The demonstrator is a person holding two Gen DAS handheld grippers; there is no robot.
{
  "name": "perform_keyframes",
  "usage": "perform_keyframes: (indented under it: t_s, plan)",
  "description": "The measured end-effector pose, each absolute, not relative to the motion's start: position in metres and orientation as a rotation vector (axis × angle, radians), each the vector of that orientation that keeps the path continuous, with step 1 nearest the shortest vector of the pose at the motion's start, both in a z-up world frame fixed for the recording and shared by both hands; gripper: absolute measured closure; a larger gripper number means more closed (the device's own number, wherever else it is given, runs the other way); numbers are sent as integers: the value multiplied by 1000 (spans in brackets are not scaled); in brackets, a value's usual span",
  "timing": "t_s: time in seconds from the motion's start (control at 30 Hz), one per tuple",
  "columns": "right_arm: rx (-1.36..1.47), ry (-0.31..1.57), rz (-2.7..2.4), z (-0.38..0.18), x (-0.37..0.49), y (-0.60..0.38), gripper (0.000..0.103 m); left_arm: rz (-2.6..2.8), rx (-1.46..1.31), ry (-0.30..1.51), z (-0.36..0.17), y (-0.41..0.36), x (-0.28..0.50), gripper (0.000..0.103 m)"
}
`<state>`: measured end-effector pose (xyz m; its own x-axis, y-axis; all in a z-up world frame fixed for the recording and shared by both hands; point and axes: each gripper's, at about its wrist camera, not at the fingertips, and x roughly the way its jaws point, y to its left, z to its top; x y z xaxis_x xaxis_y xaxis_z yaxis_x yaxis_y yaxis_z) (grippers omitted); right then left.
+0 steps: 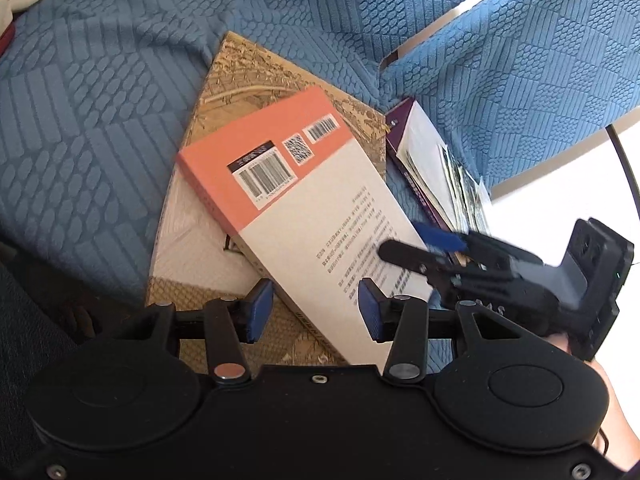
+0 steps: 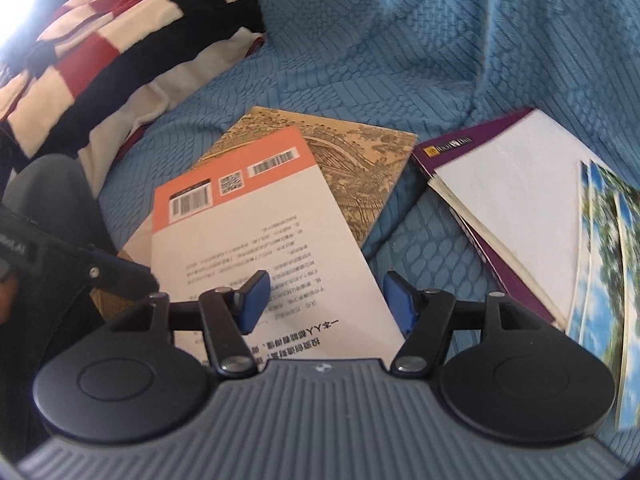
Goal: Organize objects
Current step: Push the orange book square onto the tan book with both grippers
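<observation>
left tool (image 1: pixel 316 312): released, over orange-and-white book (image 1: pixel 304 184) | right tool (image 2: pixel 326 300): released, above same book

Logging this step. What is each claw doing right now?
Left claw: open, holding nothing, above the orange book.
Right claw: open, holding nothing.

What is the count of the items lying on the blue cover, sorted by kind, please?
Books: 3, the orange and white book, the tan illustrated book, the purple book
Photo prints: at least 2, overlapping, so the exact count is unclear
Striped blanket: 1
Total: at least 6
</observation>
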<state>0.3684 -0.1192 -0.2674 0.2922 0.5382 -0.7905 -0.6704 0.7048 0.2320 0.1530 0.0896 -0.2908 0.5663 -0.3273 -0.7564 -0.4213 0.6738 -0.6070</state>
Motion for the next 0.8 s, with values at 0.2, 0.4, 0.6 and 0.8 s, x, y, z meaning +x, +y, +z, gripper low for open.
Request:
perform_keyframes:
  t_s: [0.2,0.4,0.6,0.8]
  plan:
    - [-132,967,756,-266,355,-121,46,103,-836,982,-288,95,164,56]
    - [-85,973,707,-264,343,-122,54,118,-776,983,-285,104,179,56]
    - [-26,1006,692,-261,332,-116,56,138,-730,988,-284,115,193,54]
    - [7,1015,686,-258,318,-105,56,162,-682,992,-282,121,201,53]
